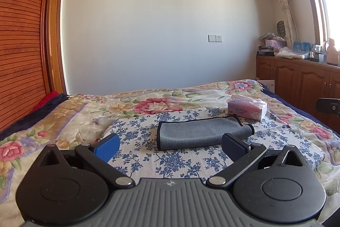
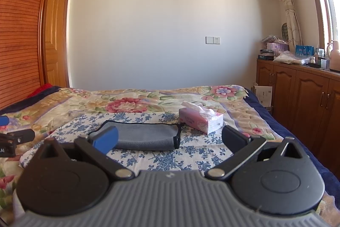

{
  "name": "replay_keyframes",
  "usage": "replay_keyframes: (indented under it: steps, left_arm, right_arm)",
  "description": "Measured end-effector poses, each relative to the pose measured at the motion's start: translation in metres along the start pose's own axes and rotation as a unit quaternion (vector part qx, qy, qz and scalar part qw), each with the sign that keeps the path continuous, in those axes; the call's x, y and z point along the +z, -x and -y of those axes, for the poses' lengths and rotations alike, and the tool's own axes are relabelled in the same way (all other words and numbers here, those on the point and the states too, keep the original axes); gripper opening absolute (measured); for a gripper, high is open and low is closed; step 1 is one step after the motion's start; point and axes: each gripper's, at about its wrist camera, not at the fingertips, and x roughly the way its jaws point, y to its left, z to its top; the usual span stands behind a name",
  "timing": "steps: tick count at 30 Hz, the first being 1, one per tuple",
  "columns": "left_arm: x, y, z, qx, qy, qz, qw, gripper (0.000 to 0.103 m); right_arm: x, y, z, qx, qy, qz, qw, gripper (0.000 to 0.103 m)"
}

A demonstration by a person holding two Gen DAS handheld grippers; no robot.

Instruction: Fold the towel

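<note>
A grey towel with black trim (image 1: 199,132) lies folded into a long strip on a blue-flowered cloth (image 1: 170,161) on the bed. It also shows in the right wrist view (image 2: 146,138). My left gripper (image 1: 170,145) is open and empty, held back from the towel's near edge. My right gripper (image 2: 170,139) is open and empty, also short of the towel, its left blue finger (image 2: 106,139) in front of the towel's left end. The other gripper shows at the edge of each view: the right gripper (image 1: 328,106) and the left gripper (image 2: 14,137).
A pink tissue box (image 1: 247,110) stands on the bed just beyond the towel's right end; it also shows in the right wrist view (image 2: 200,118). A floral bedspread (image 1: 63,120) covers the bed. Wooden cabinets (image 1: 297,82) stand at the right, a slatted wardrobe (image 1: 19,46) at the left.
</note>
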Motion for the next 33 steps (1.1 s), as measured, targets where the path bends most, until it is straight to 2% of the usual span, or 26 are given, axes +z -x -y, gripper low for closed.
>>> replay_keyframes:
  steps: [33]
  left_arm:
    - [-0.0023, 0.0004, 0.0001, -0.001, -0.003, -0.001, 1.0, 0.103]
  right_arm:
    - [-0.0008, 0.0003, 0.0004, 0.0, 0.002, 0.001, 1.0, 0.103]
